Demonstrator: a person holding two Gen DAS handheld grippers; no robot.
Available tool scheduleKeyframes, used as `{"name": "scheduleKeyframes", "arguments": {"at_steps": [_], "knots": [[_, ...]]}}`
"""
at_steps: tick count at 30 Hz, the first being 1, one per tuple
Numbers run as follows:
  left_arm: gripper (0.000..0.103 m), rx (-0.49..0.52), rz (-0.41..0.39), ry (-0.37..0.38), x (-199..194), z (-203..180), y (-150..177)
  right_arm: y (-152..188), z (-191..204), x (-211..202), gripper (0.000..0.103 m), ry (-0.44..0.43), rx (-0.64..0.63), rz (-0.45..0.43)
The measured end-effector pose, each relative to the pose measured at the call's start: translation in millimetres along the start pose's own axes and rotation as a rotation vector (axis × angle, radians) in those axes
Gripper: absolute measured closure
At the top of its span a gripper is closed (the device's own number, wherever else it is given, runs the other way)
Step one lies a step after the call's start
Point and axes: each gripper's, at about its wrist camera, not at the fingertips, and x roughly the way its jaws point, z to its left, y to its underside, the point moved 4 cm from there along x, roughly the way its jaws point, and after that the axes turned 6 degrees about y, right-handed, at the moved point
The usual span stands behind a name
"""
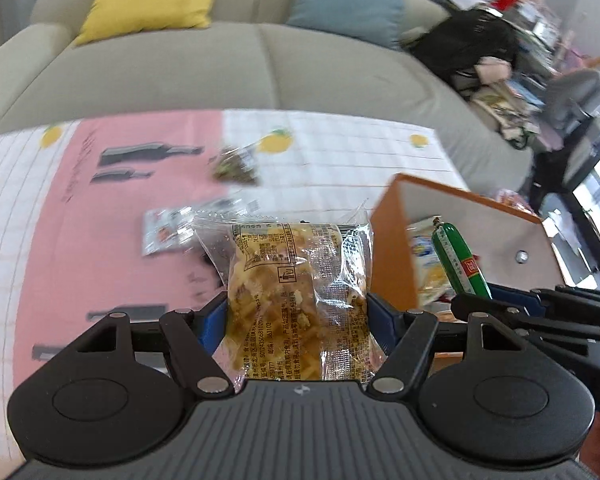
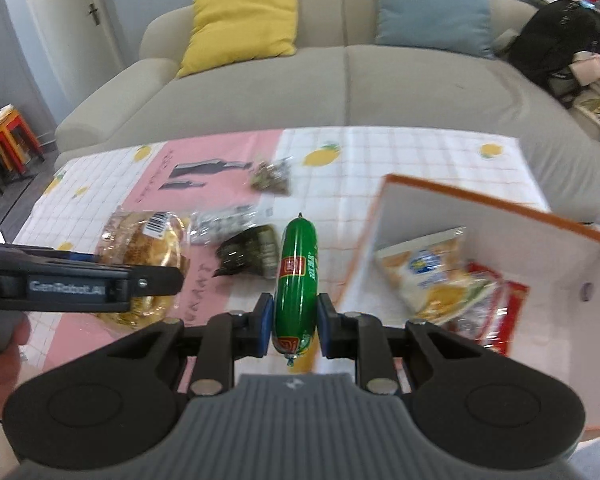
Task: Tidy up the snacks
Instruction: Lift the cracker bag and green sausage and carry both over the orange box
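A grey sofa (image 2: 340, 80) is standing beyond the tabletop (image 2: 400, 152), whose cloth is carrying loose snack packets. At the right an orange-rimmed box (image 2: 480, 208) is holding a yellow packet (image 2: 428, 268). The left gripper (image 1: 296, 316) is clamping a clear snack bag (image 1: 284, 292) between its fingers — the right gripper (image 2: 294, 316) is pinching a green sausage (image 2: 296, 272), just left of the box.

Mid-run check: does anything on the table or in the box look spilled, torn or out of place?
Nothing stands out. The left gripper holds a clear snack packet and the right gripper a green sausage, both intact. The orange box already holds packets; the rest lie loose on the tablecloth, unsorted, nothing spilled.
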Motion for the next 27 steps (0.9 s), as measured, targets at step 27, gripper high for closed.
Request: {"name": "scheduleKeyframes", "arguments": {"at_steps": [27], "knots": [[0.021,0.453,0.253,0.167,143.9,-171.5,-4.6,31.7,-166.6,44.6,0.083,0.244,-0.016,0.271]]}}
